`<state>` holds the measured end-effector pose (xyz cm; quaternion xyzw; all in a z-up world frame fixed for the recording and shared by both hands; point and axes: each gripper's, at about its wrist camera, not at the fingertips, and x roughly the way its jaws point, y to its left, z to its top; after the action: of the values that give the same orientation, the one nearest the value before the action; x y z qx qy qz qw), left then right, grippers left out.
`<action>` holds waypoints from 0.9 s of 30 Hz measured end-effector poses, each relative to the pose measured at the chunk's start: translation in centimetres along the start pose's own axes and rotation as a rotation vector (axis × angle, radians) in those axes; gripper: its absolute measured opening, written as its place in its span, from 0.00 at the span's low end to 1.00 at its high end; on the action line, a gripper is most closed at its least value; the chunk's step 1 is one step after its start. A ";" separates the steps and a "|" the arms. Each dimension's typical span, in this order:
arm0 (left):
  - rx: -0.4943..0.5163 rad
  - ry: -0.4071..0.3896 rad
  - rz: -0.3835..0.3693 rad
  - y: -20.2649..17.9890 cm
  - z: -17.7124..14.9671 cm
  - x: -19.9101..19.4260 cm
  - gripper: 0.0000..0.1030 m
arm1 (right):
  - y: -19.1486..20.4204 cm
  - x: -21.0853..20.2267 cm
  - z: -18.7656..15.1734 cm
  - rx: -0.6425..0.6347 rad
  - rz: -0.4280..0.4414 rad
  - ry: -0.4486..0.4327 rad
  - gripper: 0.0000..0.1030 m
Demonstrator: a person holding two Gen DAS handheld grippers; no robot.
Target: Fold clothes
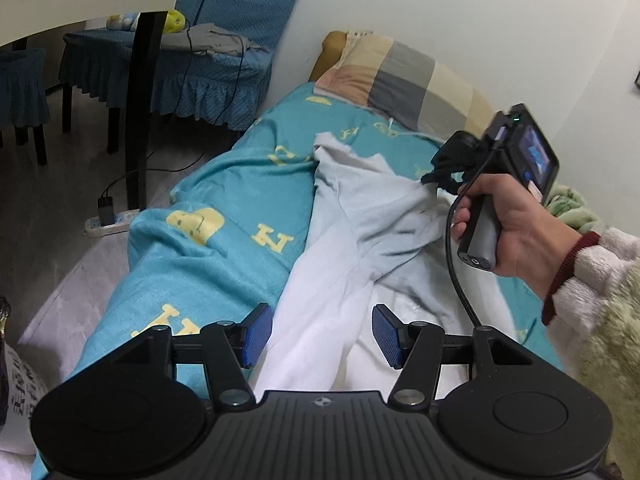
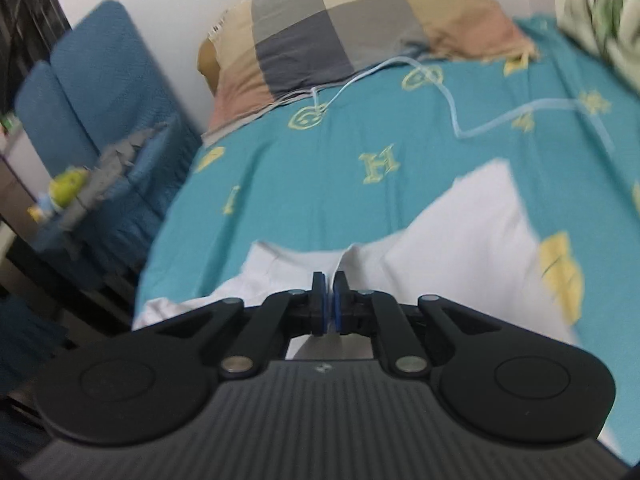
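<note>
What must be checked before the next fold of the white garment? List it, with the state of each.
1. Right gripper shut on the white cotton garment: ok, cloth is pinched between its blue-padded fingers.
2. Left gripper open, ready to grasp: ok, wide open with a ridge of cloth between its fingers.
3. Garment lying flat: not ok, bunched and creased.
4. White cable on the teal patterned bedsheet clear of the garment: ok in the right wrist view.
5. Checked pillow clear of the garment: ok.
6. Right grip holds a single layer: cannot tell.
</note>
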<state>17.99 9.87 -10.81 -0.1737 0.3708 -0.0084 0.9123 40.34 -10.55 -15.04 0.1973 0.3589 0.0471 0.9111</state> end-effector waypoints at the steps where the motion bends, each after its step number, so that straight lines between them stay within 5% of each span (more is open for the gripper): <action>1: 0.000 0.003 0.001 0.0 0.0 0.1 0.57 | 0.0 -0.2 -0.3 -0.007 0.012 0.000 0.10; 3: 0.000 0.007 -0.001 0.1 0.0 0.3 0.57 | 0.0 -1.0 -0.8 -0.032 0.028 -0.012 0.19; 6: 0.003 0.004 -0.007 0.1 0.0 0.1 0.58 | 0.0 -3.6 -1.8 -0.045 0.066 -0.075 0.60; 7: 0.003 0.002 -0.006 0.1 0.0 0.0 0.58 | -0.1 -4.6 -2.1 -0.041 0.082 -0.097 0.64; 17: -0.030 0.013 0.019 0.7 -0.2 0.6 0.60 | -1.9 -7.1 -8.4 0.168 0.071 0.031 0.63; 21: -0.052 0.038 0.024 1.0 -0.5 1.3 0.60 | -1.8 -6.0 -9.5 0.192 0.034 0.019 0.54; 24: -0.067 0.035 0.034 1.2 -0.4 1.5 0.60 | -1.7 -5.8 -9.3 0.185 0.022 0.015 0.06; 27: -0.086 0.028 0.032 1.6 -0.2 1.3 0.60 | -1.2 -7.8 -8.6 0.133 0.030 -0.063 0.05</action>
<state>18.60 11.09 -12.34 -0.2066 0.3861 0.0195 0.8988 28.77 -10.60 -16.30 0.2641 0.3294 0.0306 0.9060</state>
